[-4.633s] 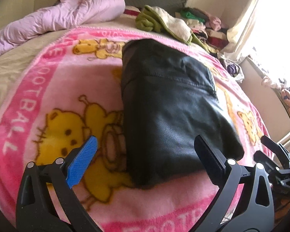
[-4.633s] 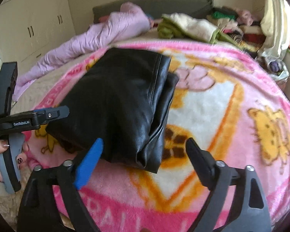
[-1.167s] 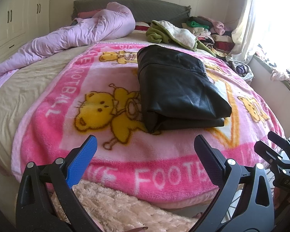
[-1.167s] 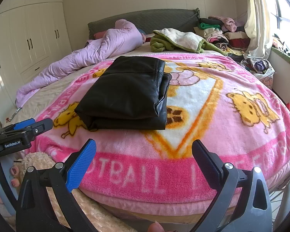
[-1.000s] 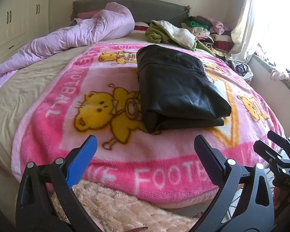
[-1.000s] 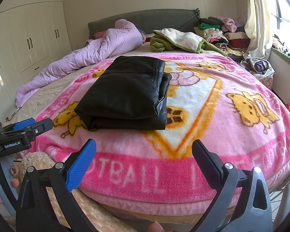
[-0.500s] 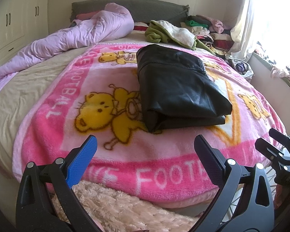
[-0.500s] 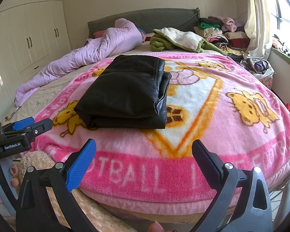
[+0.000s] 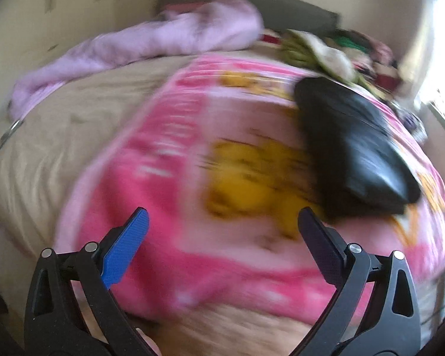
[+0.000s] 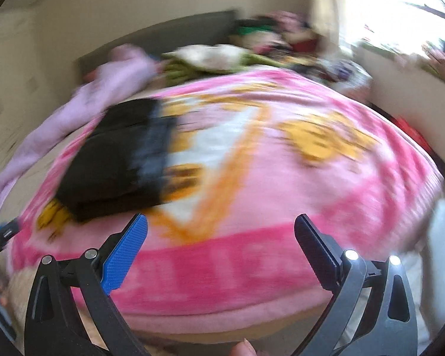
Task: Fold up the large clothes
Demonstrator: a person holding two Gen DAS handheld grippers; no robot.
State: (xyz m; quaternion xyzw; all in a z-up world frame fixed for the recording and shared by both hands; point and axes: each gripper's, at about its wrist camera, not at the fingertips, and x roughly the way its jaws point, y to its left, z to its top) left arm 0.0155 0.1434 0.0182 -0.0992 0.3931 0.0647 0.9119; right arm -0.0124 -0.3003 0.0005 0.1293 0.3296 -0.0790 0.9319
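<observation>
A folded black leather garment (image 9: 353, 151) (image 10: 115, 160) lies on the pink cartoon blanket (image 9: 175, 160) (image 10: 276, 178) spread over the bed. Both views are smeared by motion. My left gripper (image 9: 222, 225) hangs open near the blanket's front edge, with the garment ahead and to its right, untouched. My right gripper (image 10: 221, 230) is also open and empty over the blanket's front edge, with the garment ahead on its left. Nothing sits between either pair of fingers.
A lilac duvet (image 9: 151, 41) (image 10: 83, 103) lies bunched at the back left. A green and cream garment (image 9: 320, 50) (image 10: 210, 56) and a pile of clothes (image 10: 276, 29) sit by the grey headboard (image 9: 293, 3). A fluffy beige rug (image 9: 231, 326) lies below the bed edge. A bright window (image 10: 400, 9) is at right.
Both grippers have swung quickly: the left view has turned leftward, the right view rightward, blurring everything. The folded garment has stayed in place on the blanket. Both grippers remain open.
</observation>
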